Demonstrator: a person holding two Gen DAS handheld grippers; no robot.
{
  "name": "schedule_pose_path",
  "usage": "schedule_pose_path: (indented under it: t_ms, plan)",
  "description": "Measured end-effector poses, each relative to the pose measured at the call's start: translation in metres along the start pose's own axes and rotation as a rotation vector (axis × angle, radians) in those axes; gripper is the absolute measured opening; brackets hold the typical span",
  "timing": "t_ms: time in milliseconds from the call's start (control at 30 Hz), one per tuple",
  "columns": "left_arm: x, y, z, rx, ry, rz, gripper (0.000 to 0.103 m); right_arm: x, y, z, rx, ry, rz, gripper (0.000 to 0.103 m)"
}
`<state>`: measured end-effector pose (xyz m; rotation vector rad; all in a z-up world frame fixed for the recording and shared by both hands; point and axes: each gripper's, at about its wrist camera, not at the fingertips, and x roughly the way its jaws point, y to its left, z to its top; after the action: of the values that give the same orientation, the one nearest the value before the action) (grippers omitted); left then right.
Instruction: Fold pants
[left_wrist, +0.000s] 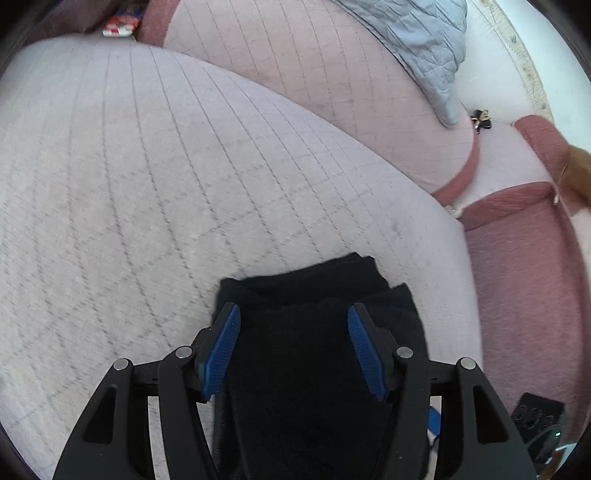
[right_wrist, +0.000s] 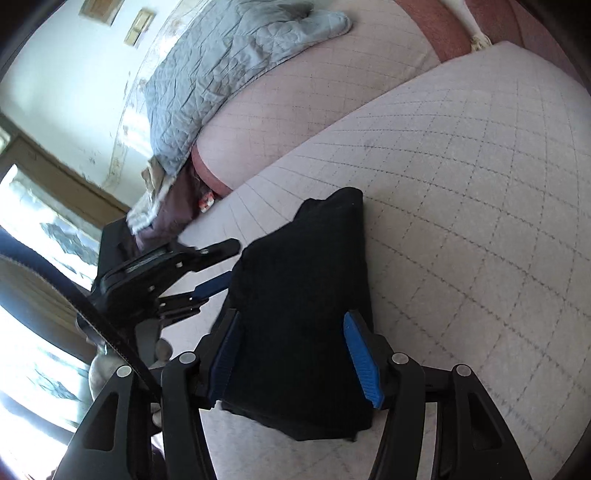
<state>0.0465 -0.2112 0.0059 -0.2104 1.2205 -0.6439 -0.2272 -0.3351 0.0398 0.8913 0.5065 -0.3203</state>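
The black pants (left_wrist: 314, 332) lie folded into a compact bundle on a pale quilted cushion (left_wrist: 147, 184). My left gripper (left_wrist: 293, 317) is open, its blue pads either side of the bundle's near end, not pinching it. In the right wrist view the pants (right_wrist: 303, 295) lie as a thick folded stack on the same cushion (right_wrist: 480, 221). My right gripper (right_wrist: 291, 325) is open above the stack's near end. The left gripper (right_wrist: 218, 266) shows at the stack's left edge, jaws apart.
A grey-blue quilted blanket (left_wrist: 424, 44) lies on the pink back cushion (left_wrist: 295, 74). A dark pink sofa arm (left_wrist: 524, 277) runs to the right. A black device (left_wrist: 535, 421) sits at lower right. A window (right_wrist: 37, 221) and wall are at left.
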Motion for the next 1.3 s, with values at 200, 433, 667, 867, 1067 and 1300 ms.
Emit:
schedule_pose_path:
  t_ms: [200,433,667,867,1067,1300]
  plan:
    - [-0.079,-0.012,-0.022,0.098,-0.093,0.047,0.065,-0.032,0.034,-0.005,-0.105,-0.090,-0.031,0.064]
    - [-0.175,-0.012,-0.120,0.213,-0.269,0.225,0.070,-0.098,0.077,-0.087,-0.249,-0.184,-0.102,0.069]
    - [-0.246,-0.043,-0.228,0.337,-0.675,0.451,0.103,-0.139,0.087,-0.172,-0.379,-0.350,-0.360,0.084]
    - [-0.237,-0.048,-0.243,0.302,-0.636,0.416,0.103,-0.130,0.062,-0.175,-0.284,-0.282,-0.405,0.084]
    - [-0.215,-0.045,-0.249,0.276,-0.569,0.458,0.103,-0.118,0.059,-0.176,-0.293,-0.248,-0.414,0.084]
    - [-0.210,-0.044,-0.251,0.264,-0.577,0.500,0.103,-0.104,0.066,-0.180,-0.323,-0.216,-0.418,0.084]
